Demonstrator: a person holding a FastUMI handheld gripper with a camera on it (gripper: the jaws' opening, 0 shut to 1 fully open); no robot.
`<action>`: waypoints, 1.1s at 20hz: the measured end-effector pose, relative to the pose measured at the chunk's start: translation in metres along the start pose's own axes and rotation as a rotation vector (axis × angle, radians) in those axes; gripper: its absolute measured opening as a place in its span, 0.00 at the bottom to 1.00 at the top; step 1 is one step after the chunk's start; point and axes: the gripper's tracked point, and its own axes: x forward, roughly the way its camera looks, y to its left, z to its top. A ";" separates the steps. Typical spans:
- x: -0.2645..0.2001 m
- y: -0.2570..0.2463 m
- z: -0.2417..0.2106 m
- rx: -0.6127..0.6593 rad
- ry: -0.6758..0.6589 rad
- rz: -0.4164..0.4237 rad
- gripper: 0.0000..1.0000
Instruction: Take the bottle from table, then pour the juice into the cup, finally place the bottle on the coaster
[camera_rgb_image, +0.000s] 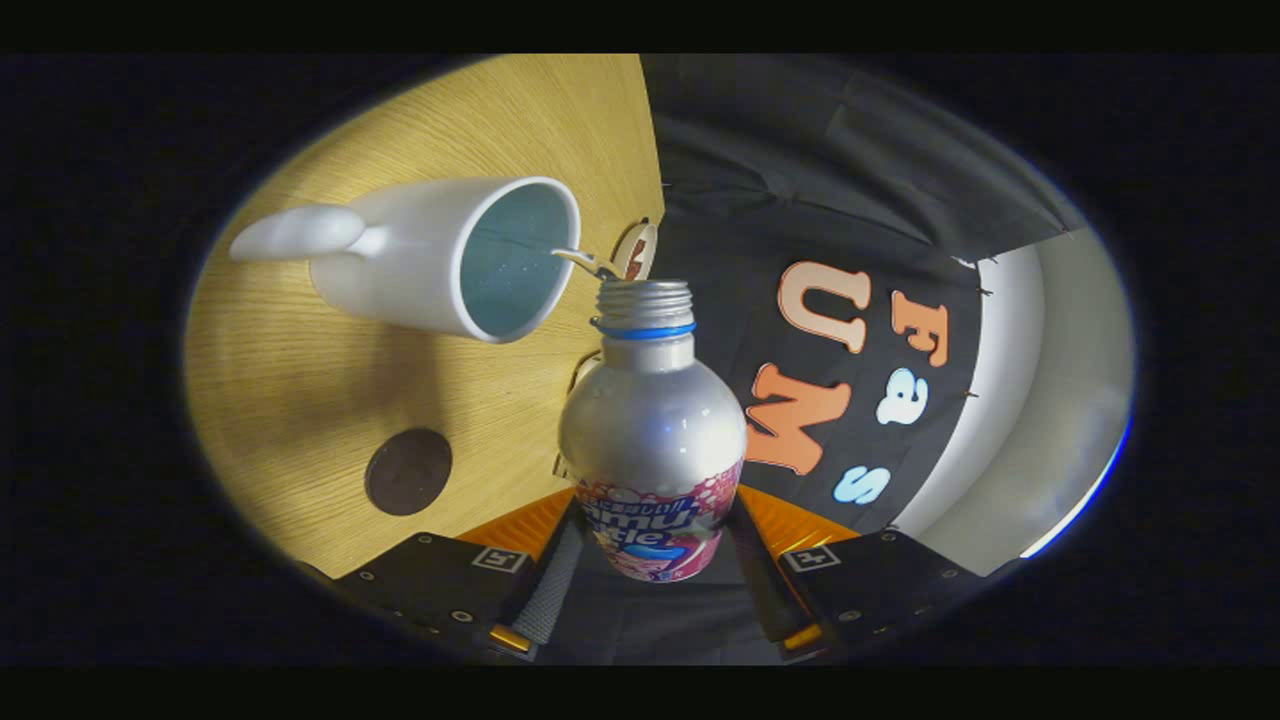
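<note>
- Gripper (650, 560) fingers clamped on bottle (652, 440) sides, cap off, mouth by cup (450, 255) rim.
- Cup inside bluish; contents unclear.
- Dark coaster (408, 471) on wood table (300, 380), beside bottle, near the cup.

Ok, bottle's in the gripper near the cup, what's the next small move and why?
Probably tip the bottle a little further toward the white cup: the gripper holds it by both fingers, its uncapped mouth sits just at the cup's rim, and no juice shows yet.
</note>
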 end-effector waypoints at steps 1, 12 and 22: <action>0.001 -0.002 -0.001 -0.001 0.001 -0.003 0.77; 0.007 -0.010 -0.002 -0.082 -0.011 -0.002 0.77; 0.009 -0.012 -0.001 -0.144 -0.030 0.009 0.77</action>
